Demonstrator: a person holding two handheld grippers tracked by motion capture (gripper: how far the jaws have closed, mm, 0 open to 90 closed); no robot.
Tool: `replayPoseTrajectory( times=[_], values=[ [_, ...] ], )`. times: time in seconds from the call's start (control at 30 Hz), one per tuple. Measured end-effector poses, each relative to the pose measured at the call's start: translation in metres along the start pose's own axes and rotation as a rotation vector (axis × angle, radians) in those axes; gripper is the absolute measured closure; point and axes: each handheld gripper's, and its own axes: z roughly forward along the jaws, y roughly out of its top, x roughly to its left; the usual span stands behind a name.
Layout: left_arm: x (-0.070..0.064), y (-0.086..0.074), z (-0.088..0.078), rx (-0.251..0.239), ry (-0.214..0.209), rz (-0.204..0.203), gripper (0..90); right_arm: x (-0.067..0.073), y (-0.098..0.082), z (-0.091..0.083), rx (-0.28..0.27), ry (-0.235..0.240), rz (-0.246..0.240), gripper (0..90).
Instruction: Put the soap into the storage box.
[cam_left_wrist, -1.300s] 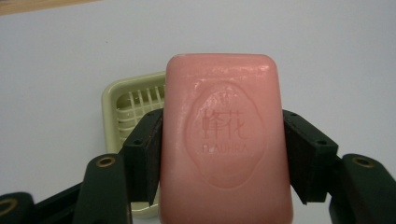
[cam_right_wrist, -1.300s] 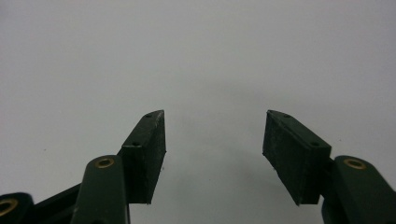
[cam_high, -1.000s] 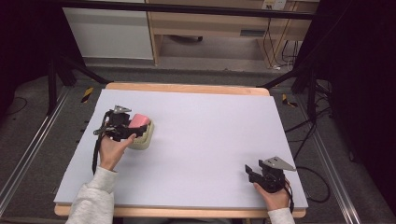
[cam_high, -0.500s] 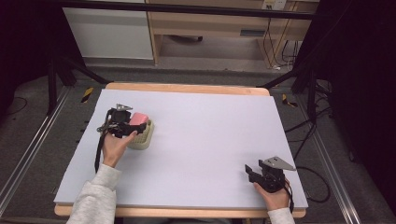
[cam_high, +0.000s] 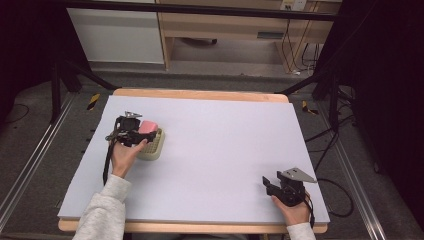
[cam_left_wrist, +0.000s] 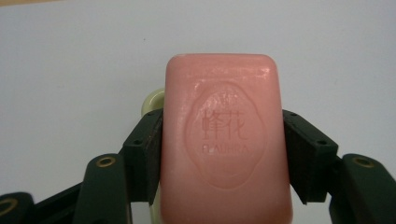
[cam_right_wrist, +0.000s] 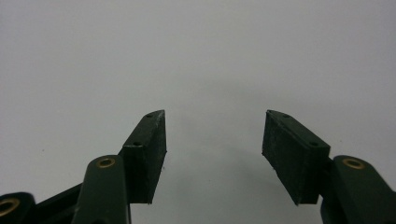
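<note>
A pink bar of soap (cam_left_wrist: 224, 140) with an embossed oval stamp sits between the jaws of my left gripper (cam_high: 137, 134), which is shut on its two long sides. Under the soap (cam_high: 148, 127) lies a pale cream soap dish (cam_high: 153, 146) on the left part of the table; a bit of the dish (cam_left_wrist: 153, 100) peeks out behind the soap. Whether the soap touches the dish I cannot tell. My right gripper (cam_high: 270, 183) rests near the table's front right edge, open, with nothing between its fingers (cam_right_wrist: 149, 149).
The white tabletop (cam_high: 225, 145) has a wooden rim (cam_high: 200, 94) at the far side. Beyond it stand a wooden cabinet (cam_high: 235, 30) and black stand legs (cam_high: 70, 70). A cable (cam_high: 106, 165) trails from the left gripper along the forearm.
The left gripper with the soap has shifted slightly over the dish. The right gripper has stayed where it was.
</note>
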Motion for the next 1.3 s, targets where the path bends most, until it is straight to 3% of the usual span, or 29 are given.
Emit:
replayPoseTrajectory(
  times=[1.3],
  values=[
    [-0.002, -0.015, 0.022, 0.07, 0.028, 0.001, 37.2, 0.001, 0.0, 0.0, 0.001, -0.001, -0.007, 40.0]
  ],
)
